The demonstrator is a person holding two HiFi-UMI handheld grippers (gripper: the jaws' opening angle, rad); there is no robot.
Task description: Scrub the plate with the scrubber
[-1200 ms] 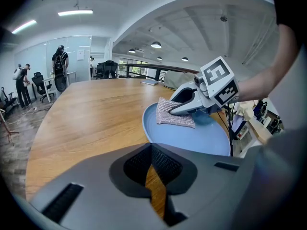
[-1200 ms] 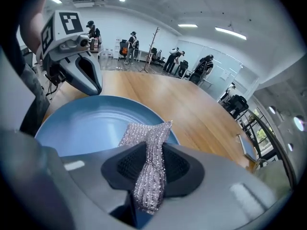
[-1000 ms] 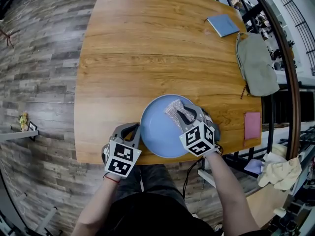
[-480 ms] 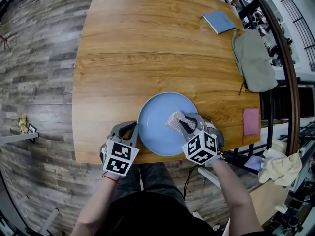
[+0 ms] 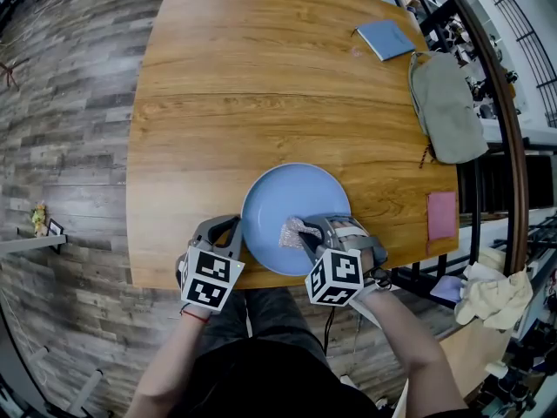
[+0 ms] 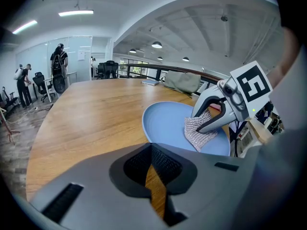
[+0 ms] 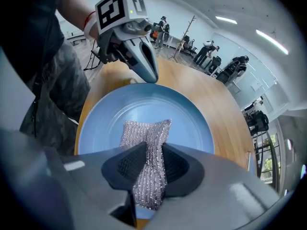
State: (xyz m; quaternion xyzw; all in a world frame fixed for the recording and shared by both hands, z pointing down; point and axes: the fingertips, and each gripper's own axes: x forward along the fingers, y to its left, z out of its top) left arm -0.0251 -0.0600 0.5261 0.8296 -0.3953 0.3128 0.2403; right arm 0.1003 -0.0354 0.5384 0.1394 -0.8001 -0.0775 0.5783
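A light blue plate [image 5: 287,200] lies on the wooden table [image 5: 261,85] near its front edge. My right gripper [image 5: 302,239] is shut on a silvery mesh scrubber [image 5: 291,232], which it presses onto the near part of the plate. In the right gripper view the scrubber [image 7: 146,138] runs up between the shut jaws and spreads over the plate [image 7: 144,107]. My left gripper [image 5: 237,230] is shut and holds nothing, its tips against the plate's left rim. In the left gripper view, the plate [image 6: 165,121] and scrubber [image 6: 197,132] lie beyond the jaws.
At the table's far right lie a blue notebook [image 5: 387,39] and a grey-green bag [image 5: 448,107], with a pink pad [image 5: 442,216] near the right edge. A railing [image 5: 487,68] runs past that edge. The plate sits close to the table's front edge.
My right gripper has dragged the scrubber from the plate's far right side toward me and leftward, to the near part. The left gripper has stayed at the rim.
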